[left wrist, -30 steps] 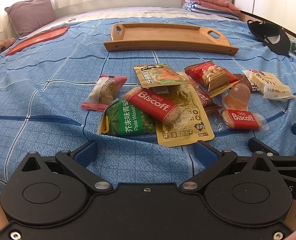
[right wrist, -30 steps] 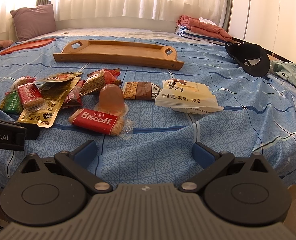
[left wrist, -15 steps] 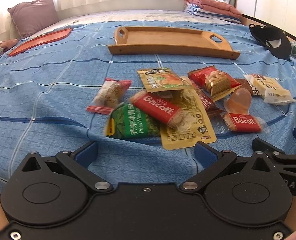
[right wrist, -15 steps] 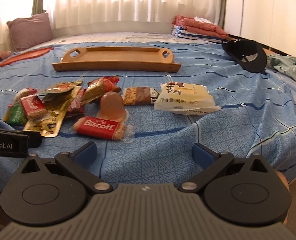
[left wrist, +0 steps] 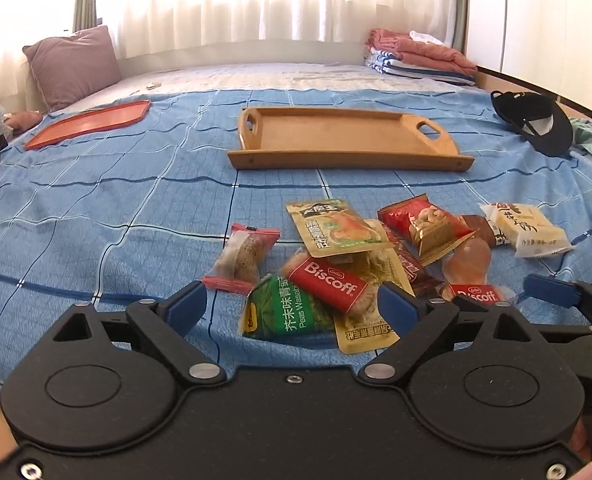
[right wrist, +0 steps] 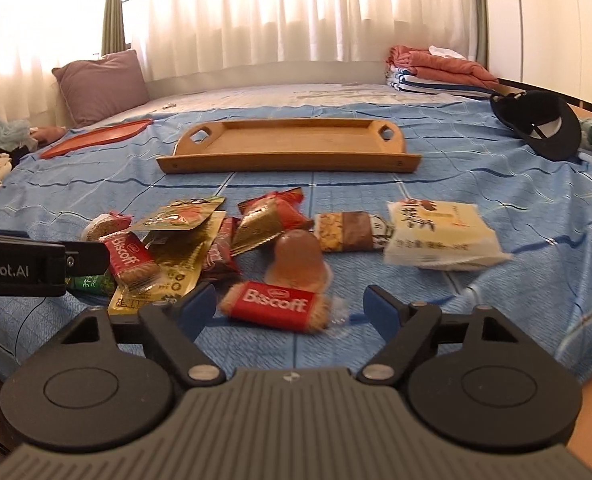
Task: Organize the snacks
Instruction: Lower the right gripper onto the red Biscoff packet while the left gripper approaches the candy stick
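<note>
Several snack packets lie in a heap on the blue bedspread. My left gripper (left wrist: 293, 304) is open, low over the near edge of the heap, with a green wasabi peas bag (left wrist: 285, 312) and a red Biscoff packet (left wrist: 330, 286) between its fingers. My right gripper (right wrist: 289, 308) is open and empty, with a second Biscoff packet (right wrist: 277, 304) between its fingers and a jelly cup (right wrist: 298, 260) just beyond. An empty wooden tray (left wrist: 336, 140) sits farther back; it also shows in the right wrist view (right wrist: 287, 148).
A white snack pack (right wrist: 440, 234) and a brown bar (right wrist: 350, 230) lie right of the heap. A red tray (left wrist: 89, 122) lies far left, a black cap (left wrist: 536, 120) far right. A purple pillow (left wrist: 71, 64) and folded towels (left wrist: 420, 58) sit at the back.
Both grippers have moved forward and lower toward the heap. The snacks now sit between the fingertips. No packet has moved.
</note>
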A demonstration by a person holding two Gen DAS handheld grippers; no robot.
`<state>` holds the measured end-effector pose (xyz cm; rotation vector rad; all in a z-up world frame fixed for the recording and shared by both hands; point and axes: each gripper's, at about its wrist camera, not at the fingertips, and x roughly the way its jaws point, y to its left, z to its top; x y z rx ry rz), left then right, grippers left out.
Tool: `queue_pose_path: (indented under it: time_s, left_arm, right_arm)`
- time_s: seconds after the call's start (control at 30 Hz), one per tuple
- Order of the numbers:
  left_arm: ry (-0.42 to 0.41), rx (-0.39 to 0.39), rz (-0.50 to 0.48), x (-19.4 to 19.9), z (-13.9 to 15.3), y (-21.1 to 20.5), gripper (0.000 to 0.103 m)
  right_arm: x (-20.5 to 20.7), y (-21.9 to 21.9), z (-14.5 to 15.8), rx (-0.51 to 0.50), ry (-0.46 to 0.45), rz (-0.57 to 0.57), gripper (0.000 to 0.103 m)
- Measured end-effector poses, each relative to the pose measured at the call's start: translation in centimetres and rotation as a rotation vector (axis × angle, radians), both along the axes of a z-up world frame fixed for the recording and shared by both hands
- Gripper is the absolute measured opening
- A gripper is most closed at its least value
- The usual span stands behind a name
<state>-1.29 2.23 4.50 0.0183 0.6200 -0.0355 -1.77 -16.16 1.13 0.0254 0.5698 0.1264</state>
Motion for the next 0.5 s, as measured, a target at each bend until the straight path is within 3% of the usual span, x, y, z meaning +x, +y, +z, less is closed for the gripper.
queue_pose_path:
  time_s: [0.2, 0.27, 0.5]
  left_arm:
    - [0.018, 0.005, -0.046, 0.4, -0.7, -0.5, 0.084]
    - [0.021, 0.017, -0.060, 0.7, -0.9, -0.8, 0.084]
    - [-0.025, 0.108, -0.111, 1.7, -1.2, -2.1, 0.084]
  right_arm:
    - [0.9, 1.4, -1.1, -0.043, 0.014, 0.014, 0.087]
    - [0.9, 1.4, -1.3, -0.039, 0.020, 0.017, 0.079]
    - [0.2, 0.9, -0.6, -0.028, 0.000, 0.061, 0.064]
